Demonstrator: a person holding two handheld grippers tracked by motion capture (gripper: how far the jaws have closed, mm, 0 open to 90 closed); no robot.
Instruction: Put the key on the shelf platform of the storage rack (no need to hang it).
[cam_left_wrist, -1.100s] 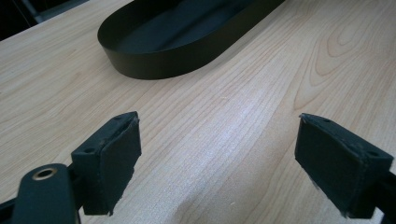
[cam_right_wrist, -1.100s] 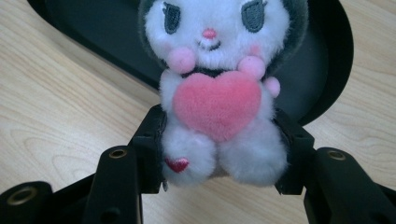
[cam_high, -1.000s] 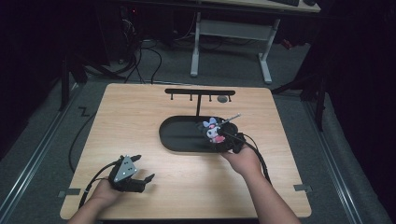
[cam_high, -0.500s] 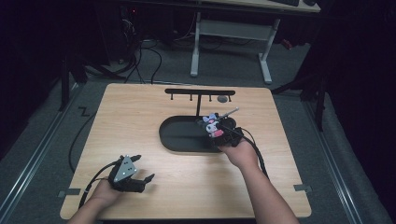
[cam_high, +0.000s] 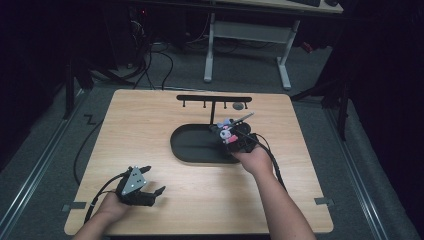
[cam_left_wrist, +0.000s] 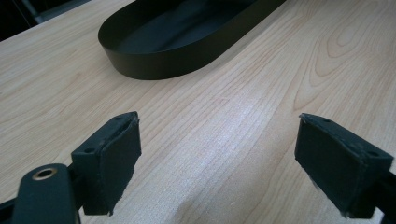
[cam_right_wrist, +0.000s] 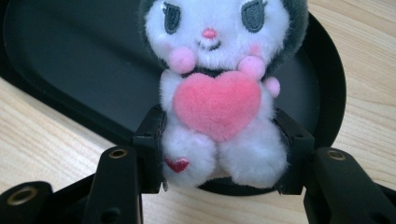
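A small white plush toy (cam_right_wrist: 219, 88) with a dark hood and a pink heart on its chest is held over the right end of the black oval tray (cam_right_wrist: 70, 56). My right gripper (cam_right_wrist: 222, 149) is shut on the toy's lower body, its jaws pressing both sides. In the high view the plush toy (cam_high: 227, 133) and right gripper (cam_high: 240, 142) sit at the right end of the tray (cam_high: 192, 152). My left gripper (cam_high: 150, 192) rests near the table's front left, open with nothing between its jaws; the left gripper (cam_left_wrist: 217, 154) faces bare wood, the tray (cam_left_wrist: 187, 51) farther off.
A black rack (cam_high: 214, 100) with small hooks stands behind the tray, a grey round object (cam_high: 238, 106) beside it. The wooden table (cam_high: 150, 125) has bare room left and front. A desk frame (cam_high: 245, 35) and cables lie beyond on the floor.
The right gripper has carried the plush toy slightly left and farther back over the tray's right end. The left gripper has stayed put.
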